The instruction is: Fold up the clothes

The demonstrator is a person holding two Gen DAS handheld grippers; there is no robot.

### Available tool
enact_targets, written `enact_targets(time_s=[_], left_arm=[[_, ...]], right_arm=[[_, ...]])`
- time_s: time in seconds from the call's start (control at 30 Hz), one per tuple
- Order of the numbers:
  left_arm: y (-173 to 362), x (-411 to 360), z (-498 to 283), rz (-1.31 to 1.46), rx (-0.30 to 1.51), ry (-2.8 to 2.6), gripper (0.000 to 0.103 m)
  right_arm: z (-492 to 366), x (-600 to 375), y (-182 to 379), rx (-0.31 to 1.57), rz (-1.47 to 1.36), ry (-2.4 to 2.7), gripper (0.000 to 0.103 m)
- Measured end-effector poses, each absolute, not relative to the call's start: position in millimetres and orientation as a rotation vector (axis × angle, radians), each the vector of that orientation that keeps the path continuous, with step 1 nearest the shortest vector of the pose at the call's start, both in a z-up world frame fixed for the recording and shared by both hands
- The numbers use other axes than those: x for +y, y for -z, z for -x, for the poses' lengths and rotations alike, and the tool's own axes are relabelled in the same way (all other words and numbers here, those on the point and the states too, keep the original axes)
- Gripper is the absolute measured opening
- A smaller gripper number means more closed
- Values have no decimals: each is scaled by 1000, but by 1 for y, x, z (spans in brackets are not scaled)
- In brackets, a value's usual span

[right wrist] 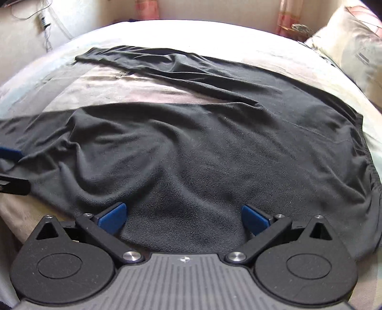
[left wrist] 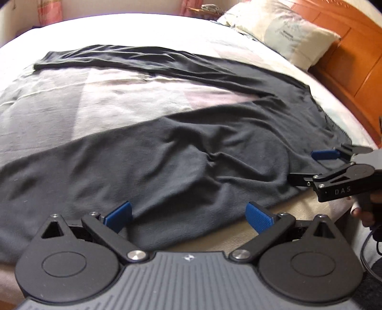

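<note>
Dark grey garment (left wrist: 191, 152), apparently trousers, spread across the bed (left wrist: 133, 95): two long legs run away to the left, the far leg (left wrist: 133, 58) lying flat and narrow, the near leg (left wrist: 71, 167) broad and rumpled, with a strip of pale bedcover showing between them. Waist end lies to the right, its ribbed band (right wrist: 367, 157) near the bed's edge. Fabric wrinkled, with a puckered crease (left wrist: 212, 157) in the near part. Left gripper (left wrist: 189, 217) sits low over the near hem of the cloth, jaws spread wide, blue pads (left wrist: 119, 214) resting at or just above the fabric, nothing clamped between them. Right gripper (right wrist: 183, 218) likewise wide open over the cloth near the waist end, holding nothing; in the left wrist view it (left wrist: 315, 167) enters from the right, its pads apart above the garment edge, a hand (left wrist: 365, 209) gripping its handle. In the right wrist view the left gripper's tip (right wrist: 10, 167) shows at the left margin beside the fabric. Pillow (left wrist: 286, 31) lies at the far right against an orange wooden headboard (left wrist: 346, 62). Pink curtains (right wrist: 146, 9) hang beyond the bed.
</note>
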State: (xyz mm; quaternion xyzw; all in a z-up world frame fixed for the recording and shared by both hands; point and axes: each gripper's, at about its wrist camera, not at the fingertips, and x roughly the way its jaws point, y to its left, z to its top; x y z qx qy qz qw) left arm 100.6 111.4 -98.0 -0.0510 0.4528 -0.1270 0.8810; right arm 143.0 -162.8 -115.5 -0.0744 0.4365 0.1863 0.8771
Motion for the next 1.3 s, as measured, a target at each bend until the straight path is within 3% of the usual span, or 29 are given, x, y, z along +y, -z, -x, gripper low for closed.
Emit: enact_targets(time_s=[0.9, 1.3], left_arm=[[102, 276, -64, 402, 881, -88, 102], [108, 303, -88, 287, 907, -346, 102]], right_arm=[[-138, -158, 118, 905, 141, -329, 103], [-136, -158, 118, 901, 139, -321, 103]])
